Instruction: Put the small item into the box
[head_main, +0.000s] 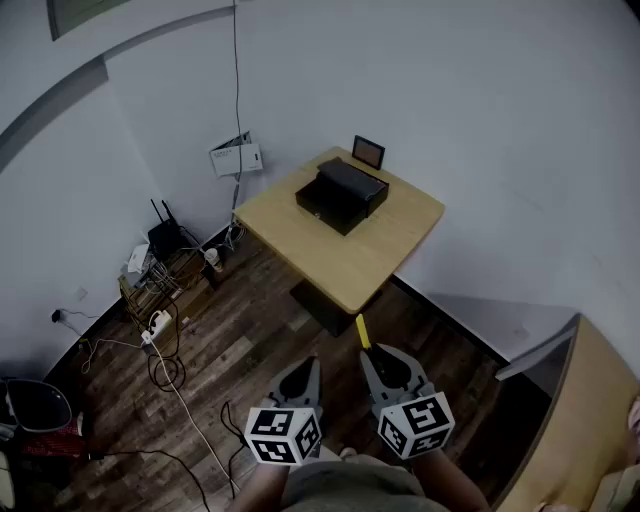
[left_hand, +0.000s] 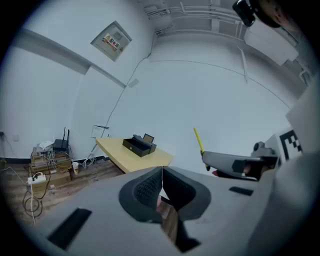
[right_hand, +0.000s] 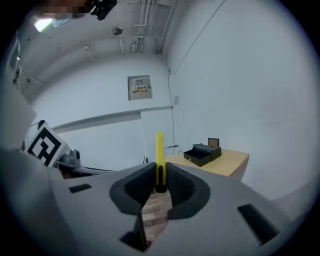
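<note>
The pickup part looks finished and the delivery has not begun. The right claw (right_hand: 160, 172) is clamped on the lower end of a slim yellow stick (right_hand: 159, 150), which stands up from between its jaws; it may be a pen or marker, though the view is too coarse to be sure. In the head view the same stick (head_main: 363, 331) pokes forward from the right claw (head_main: 372, 352), out over the wooden floor (head_main: 250, 335) and well short of the table (head_main: 335, 262). The left claw (left_hand: 162, 175) has its jaws pressed together with nothing between them, and it is held low beside the right one. The black box (head_main: 342, 194) sits open on the far part of the table, with a small dark frame (head_main: 368, 152) just behind it, and nothing can be made out inside from here. What remains, as I judge it, is the whole carry: walk up to the table, bring the stick over the open box, and release it inside.
</note>
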